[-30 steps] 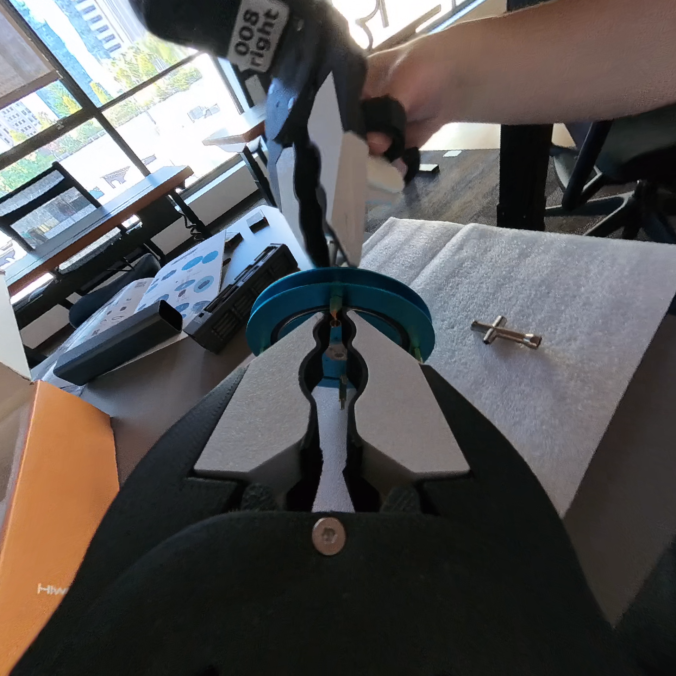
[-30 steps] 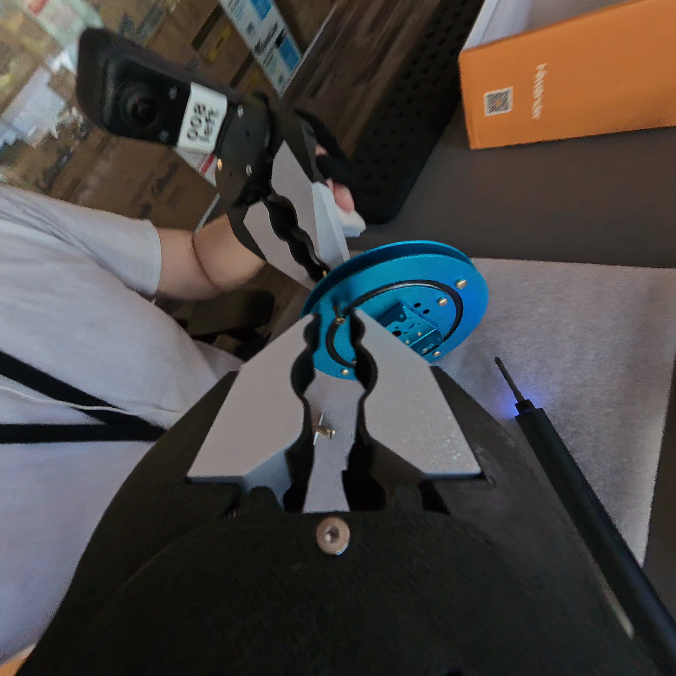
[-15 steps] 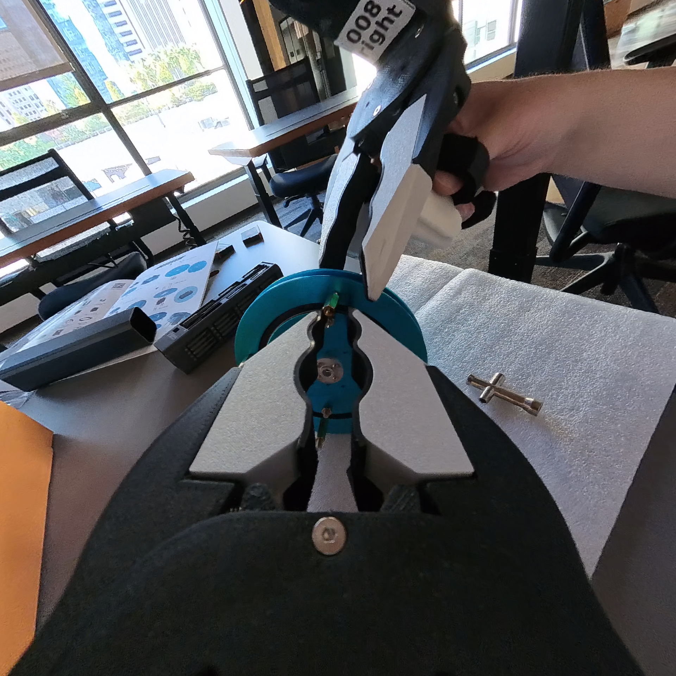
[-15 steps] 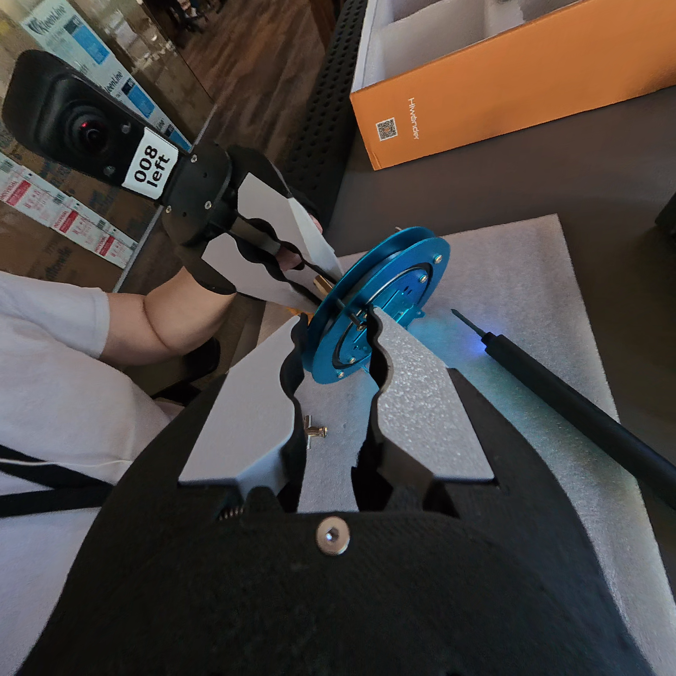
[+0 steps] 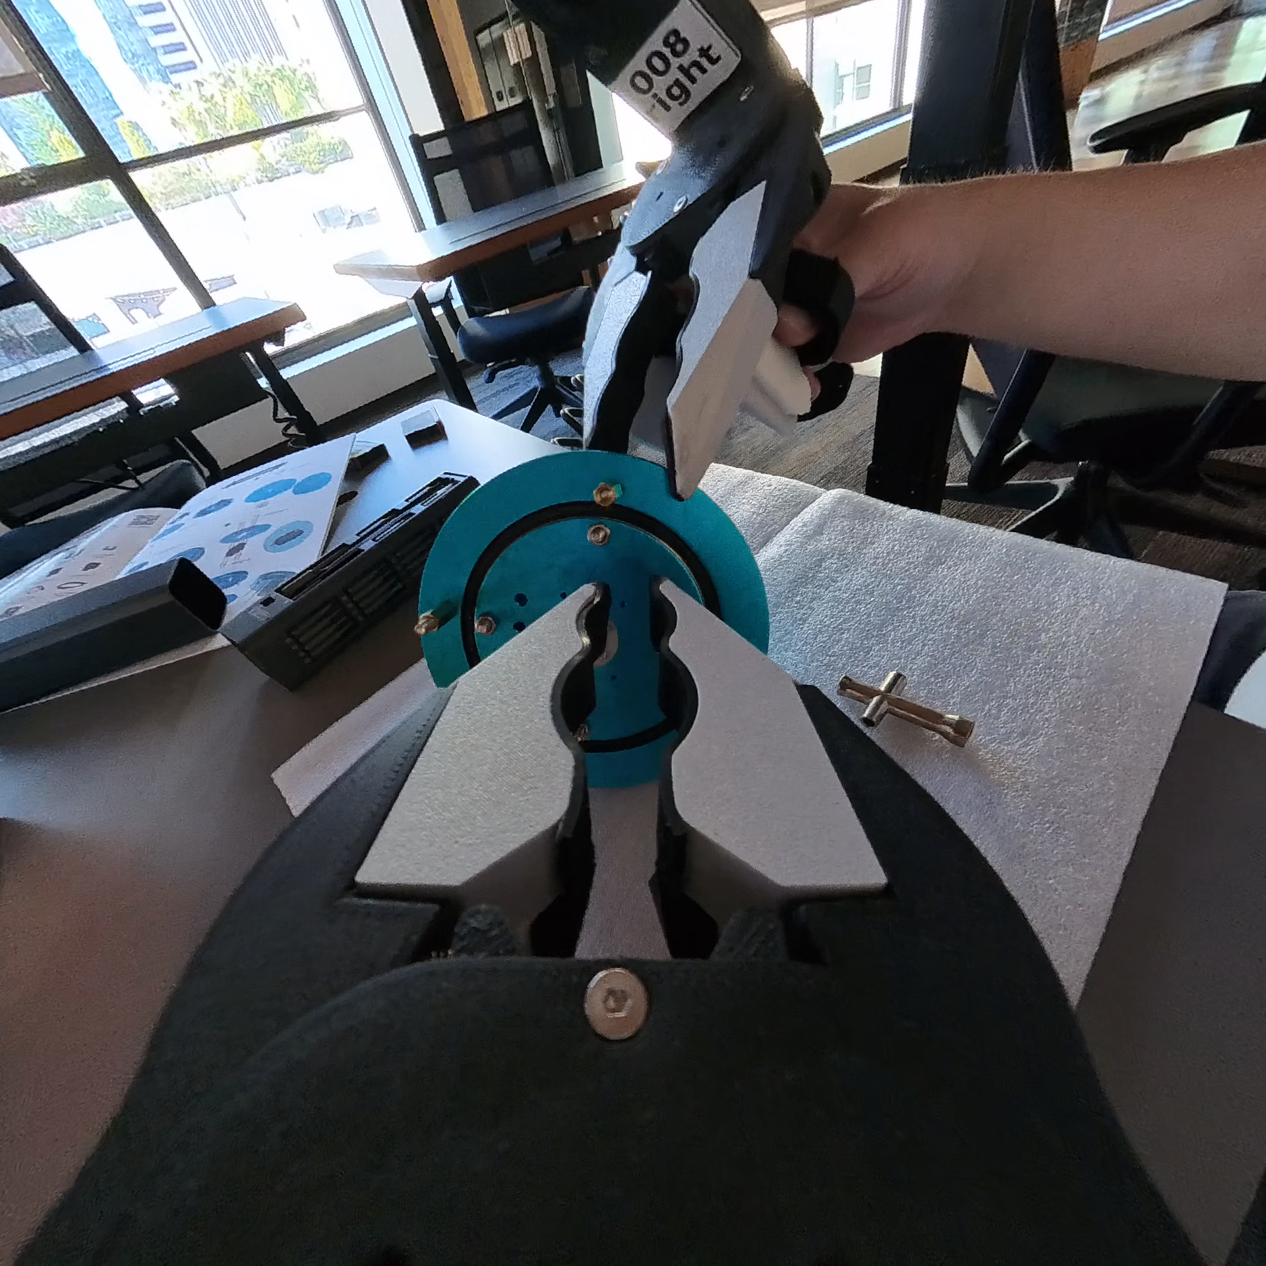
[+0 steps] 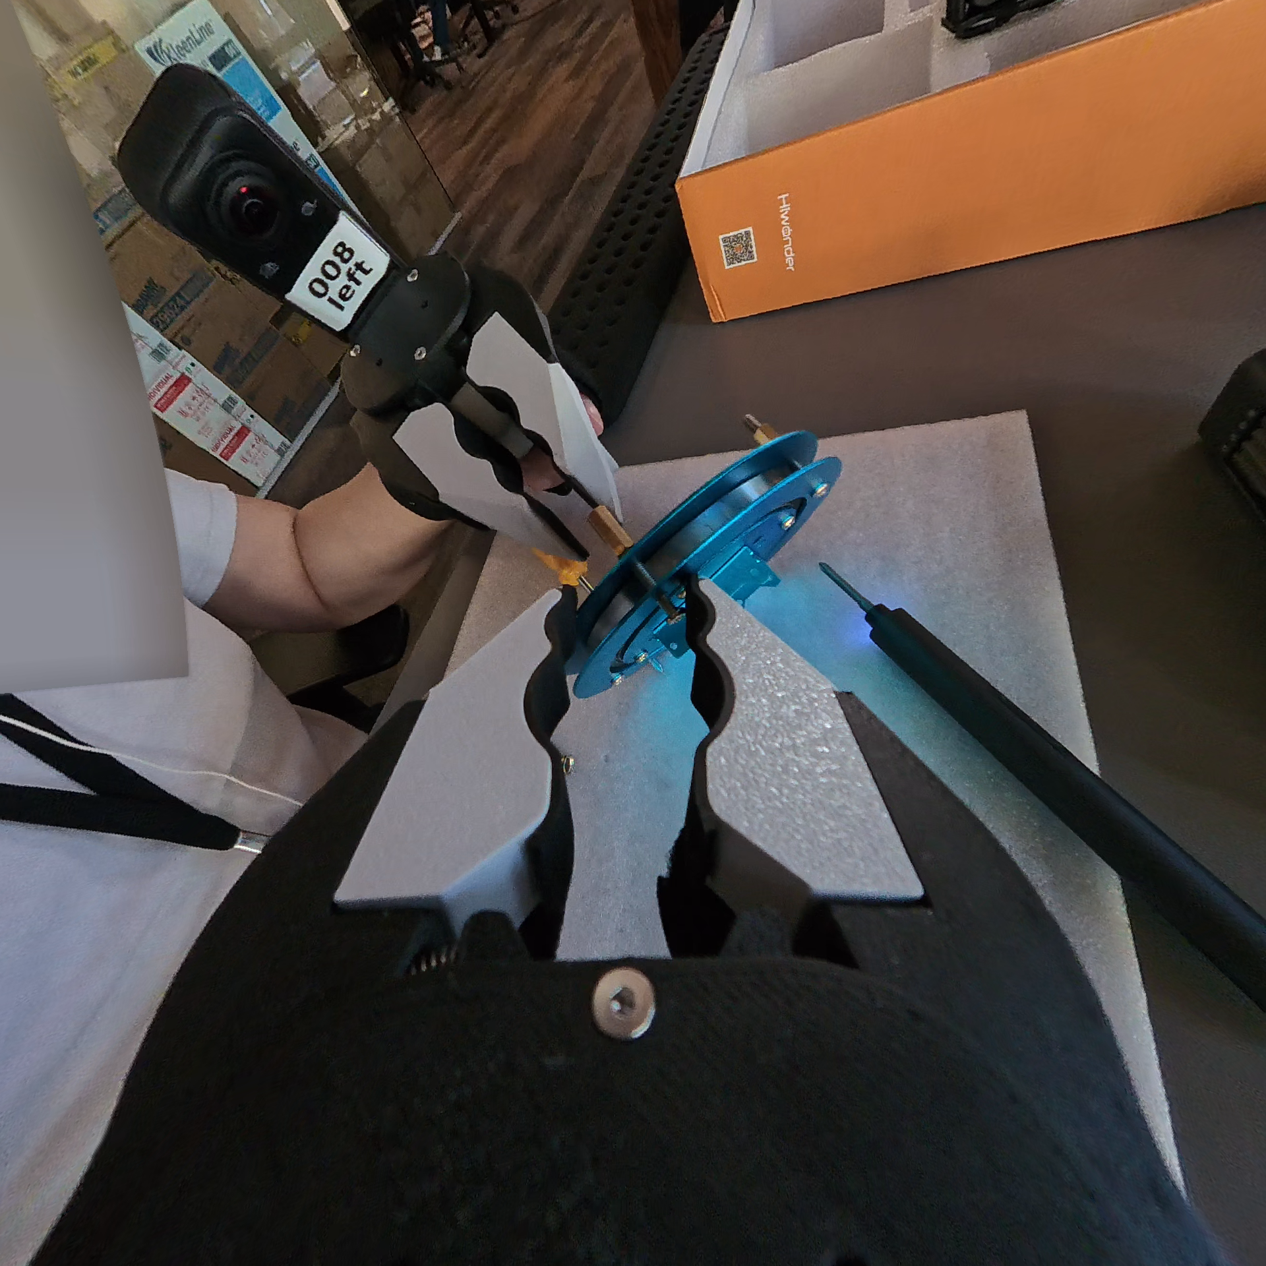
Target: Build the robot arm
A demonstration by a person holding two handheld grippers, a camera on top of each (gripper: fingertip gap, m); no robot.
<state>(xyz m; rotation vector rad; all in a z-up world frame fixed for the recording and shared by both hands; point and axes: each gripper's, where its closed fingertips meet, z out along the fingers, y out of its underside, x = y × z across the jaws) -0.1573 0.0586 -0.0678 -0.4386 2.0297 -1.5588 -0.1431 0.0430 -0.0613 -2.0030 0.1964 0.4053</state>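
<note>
A blue two-plate metal disc [image 5: 520,541] stands on edge on the white foam mat [image 5: 993,651], one face towards the left wrist camera. My right gripper [image 6: 627,589] is shut on the disc's [image 6: 740,520] rim, one finger on each side; in the left wrist view it [image 5: 634,466] comes down onto the top edge. My left gripper [image 5: 627,589] is shut on a thin grey driver tool [image 6: 493,421]. The tool's tip sits on a brass standoff [image 6: 608,533] on the disc. Other standoffs [image 5: 428,622] stick out of the plate.
A black electric screwdriver [image 6: 1027,726] with a blue light lies on the foam [image 6: 959,514] right of the disc. A small screw [image 6: 567,764] and a metal cross wrench [image 5: 904,712] lie on the foam. An orange box [image 6: 959,205], a black bit case [image 5: 356,582] and a leaflet [image 5: 260,514] are on the table. Left and right tips are no more than a few centimetres apart. The metal cross wrench [image 5: 904,712] is about equally far from each gripper, around 11 cm.
The right gripper has tipped the disc from nearly flat to upright on its edge, so its face now turns towards the left camera. The left gripper stayed at the disc with its tool.
</note>
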